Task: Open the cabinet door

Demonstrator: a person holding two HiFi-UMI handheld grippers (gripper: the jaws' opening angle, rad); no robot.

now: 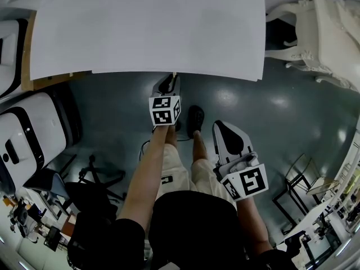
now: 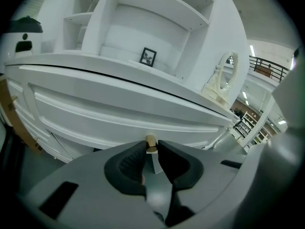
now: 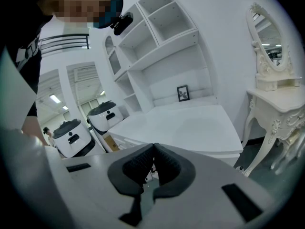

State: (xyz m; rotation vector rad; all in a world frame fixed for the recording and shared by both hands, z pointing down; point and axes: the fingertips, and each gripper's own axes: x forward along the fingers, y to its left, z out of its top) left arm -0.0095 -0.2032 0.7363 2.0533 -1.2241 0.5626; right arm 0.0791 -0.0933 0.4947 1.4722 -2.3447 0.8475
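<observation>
Below me the white cabinet (image 1: 146,27) shows its flat top; the left gripper view faces its panelled door front (image 2: 119,111). A small wooden knob (image 2: 151,141) sticks out of the door's lower edge. My left gripper (image 2: 151,145) has its jaws closed on this knob, one dark pad against each side. From the head view the left gripper (image 1: 170,82) reaches under the cabinet's front edge. My right gripper (image 1: 218,127) is held back beside my leg, away from the cabinet. Its jaws (image 3: 153,152) are shut with nothing between them.
An ornate white dressing table (image 1: 320,32) with a mirror (image 3: 267,37) stands to the right of the cabinet. White rounded machines (image 1: 22,139) stand at the left. A small framed picture (image 2: 148,57) sits on the shelf unit. My shoe (image 1: 195,118) is on the grey floor.
</observation>
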